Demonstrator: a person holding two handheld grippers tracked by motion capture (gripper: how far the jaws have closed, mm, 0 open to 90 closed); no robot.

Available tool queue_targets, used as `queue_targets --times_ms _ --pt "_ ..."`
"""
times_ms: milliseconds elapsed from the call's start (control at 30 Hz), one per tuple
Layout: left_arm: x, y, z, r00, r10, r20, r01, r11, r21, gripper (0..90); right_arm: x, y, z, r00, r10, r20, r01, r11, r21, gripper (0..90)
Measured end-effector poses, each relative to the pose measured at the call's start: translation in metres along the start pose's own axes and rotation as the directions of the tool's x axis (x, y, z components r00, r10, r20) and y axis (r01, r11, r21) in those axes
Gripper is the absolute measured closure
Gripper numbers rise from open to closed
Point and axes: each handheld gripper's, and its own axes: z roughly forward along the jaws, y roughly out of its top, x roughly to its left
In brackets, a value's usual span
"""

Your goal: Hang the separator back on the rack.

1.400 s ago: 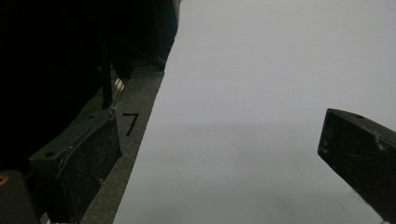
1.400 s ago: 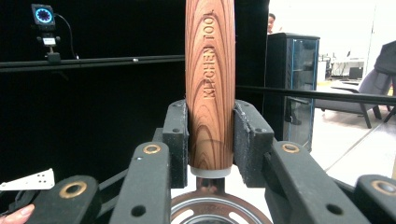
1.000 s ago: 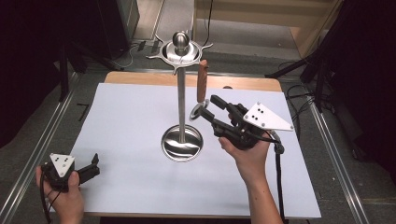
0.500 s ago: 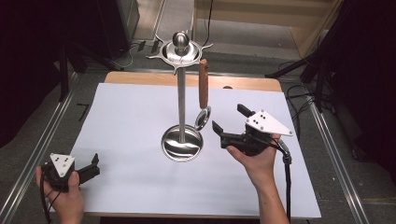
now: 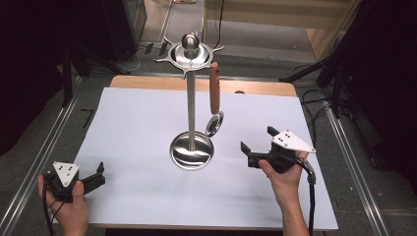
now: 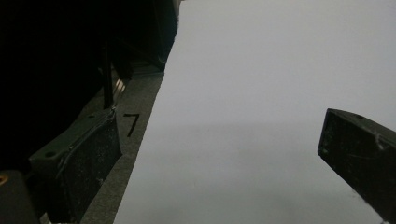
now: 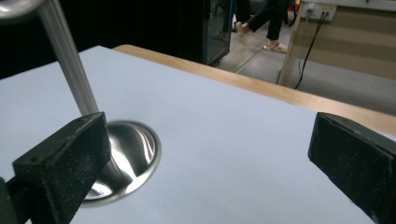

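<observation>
A wooden-handled spoon (image 5: 214,98) hangs from the top ring of a steel stand (image 5: 191,117) at the middle of the white table (image 5: 137,128), hanging step apparently done. The right gripper (image 5: 255,147), jaws just opened wide and empty, sits low beside the stand's base; next likely a retreat. The left gripper (image 5: 98,174) rests open at the near-left corner.

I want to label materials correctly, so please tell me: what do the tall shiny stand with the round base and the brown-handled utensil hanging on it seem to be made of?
The tall shiny stand with the round base looks like polished metal, probably steel: its base mirrors the light. The brown-handled utensil seems to have a wooden handle, matte reddish-brown, though coloured plastic is possible; its small bowl gleams like metal.
</observation>
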Motion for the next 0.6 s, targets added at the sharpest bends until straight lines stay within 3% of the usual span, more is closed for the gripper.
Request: queue_targets --times_ms 367,600 --pt "0.000 0.000 0.000 1.0000 0.002 -0.001 -0.002 1.0000 -0.002 0.3 -0.024 -0.040 -0.004 0.9974 0.034 0.064 -0.039 0.997 0.072 0.0" --pt "0.000 0.000 0.000 1.0000 0.003 -0.003 -0.003 1.0000 -0.003 0.3 -0.034 -0.055 -0.007 0.9945 0.032 0.100 -0.043 0.994 0.101 0.0"
